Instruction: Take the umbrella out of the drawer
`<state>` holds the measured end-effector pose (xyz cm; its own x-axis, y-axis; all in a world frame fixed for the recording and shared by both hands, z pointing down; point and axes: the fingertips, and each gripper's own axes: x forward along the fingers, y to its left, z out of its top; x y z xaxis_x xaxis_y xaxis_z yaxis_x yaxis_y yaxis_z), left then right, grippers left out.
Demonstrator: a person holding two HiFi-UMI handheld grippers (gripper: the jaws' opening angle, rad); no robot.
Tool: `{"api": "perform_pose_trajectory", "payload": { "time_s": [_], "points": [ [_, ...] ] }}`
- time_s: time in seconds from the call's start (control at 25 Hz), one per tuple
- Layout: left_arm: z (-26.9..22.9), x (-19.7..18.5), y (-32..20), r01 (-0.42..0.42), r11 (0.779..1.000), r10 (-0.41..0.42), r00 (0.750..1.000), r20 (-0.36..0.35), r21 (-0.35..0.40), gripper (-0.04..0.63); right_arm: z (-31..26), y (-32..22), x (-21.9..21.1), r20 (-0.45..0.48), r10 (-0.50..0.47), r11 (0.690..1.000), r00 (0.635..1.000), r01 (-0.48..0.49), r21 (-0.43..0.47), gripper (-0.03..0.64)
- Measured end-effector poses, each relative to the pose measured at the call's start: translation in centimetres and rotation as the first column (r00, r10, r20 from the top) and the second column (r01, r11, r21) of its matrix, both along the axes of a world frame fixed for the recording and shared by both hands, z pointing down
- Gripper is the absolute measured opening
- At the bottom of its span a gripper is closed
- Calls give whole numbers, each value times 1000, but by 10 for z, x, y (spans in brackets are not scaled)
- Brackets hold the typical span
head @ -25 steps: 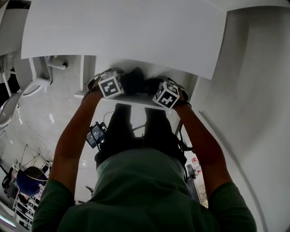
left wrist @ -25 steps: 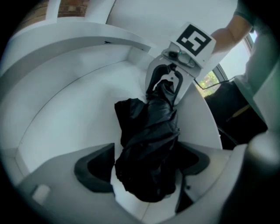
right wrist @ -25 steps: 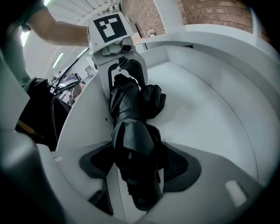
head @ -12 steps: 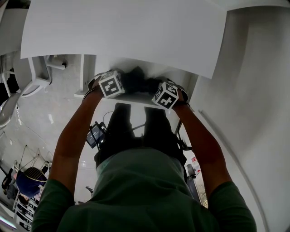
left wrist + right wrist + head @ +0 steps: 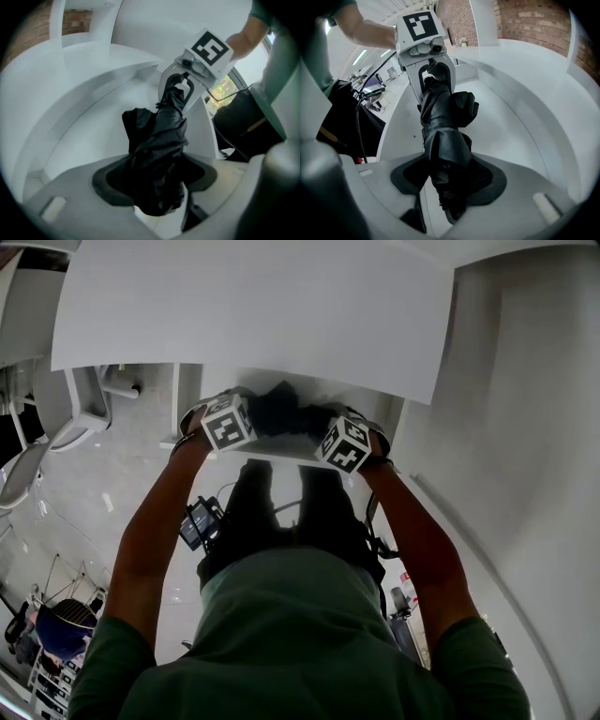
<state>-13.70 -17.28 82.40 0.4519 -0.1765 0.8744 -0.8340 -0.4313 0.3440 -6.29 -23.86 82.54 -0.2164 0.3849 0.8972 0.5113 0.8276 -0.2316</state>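
Observation:
A folded black umbrella (image 5: pixel 281 409) hangs lengthwise over the floor of the open white drawer (image 5: pixel 281 448), with a gripper at each end. In the left gripper view my left gripper (image 5: pixel 157 197) has its jaws closing, and both pads press on one end of the umbrella (image 5: pixel 157 140). At the far end is my right gripper (image 5: pixel 180 91). In the right gripper view my right gripper (image 5: pixel 450 187) is also closing, pads pressing on the umbrella (image 5: pixel 440 122), with my left gripper (image 5: pixel 433 77) opposite. The drawer floor (image 5: pixel 511 122) lies bare below.
The white desk top (image 5: pixel 253 306) overhangs the back of the drawer. A white wall (image 5: pixel 525 427) runs along the right. The person's dark trousers (image 5: pixel 281 512) are just in front of the drawer. Chairs (image 5: pixel 66 418) stand on the floor at the left.
Both grippers have risen a little together, and the umbrella has come up with them off the drawer floor.

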Motion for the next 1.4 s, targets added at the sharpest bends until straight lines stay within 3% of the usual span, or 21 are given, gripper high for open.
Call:
{"api": "perform_pose_trajectory", "payload": {
  "time_s": [0.64,1.4],
  "points": [
    [-87,-15,-11,-22,993,10,995,100,118,285,-81,-13,-17,129,-2,995,992,-10,95,222],
    [-168,-61,-63,-33,967,-30,971,238,255,282,-158,-68,-66,263,-47,976,964,-12,217,222]
  ]
}}
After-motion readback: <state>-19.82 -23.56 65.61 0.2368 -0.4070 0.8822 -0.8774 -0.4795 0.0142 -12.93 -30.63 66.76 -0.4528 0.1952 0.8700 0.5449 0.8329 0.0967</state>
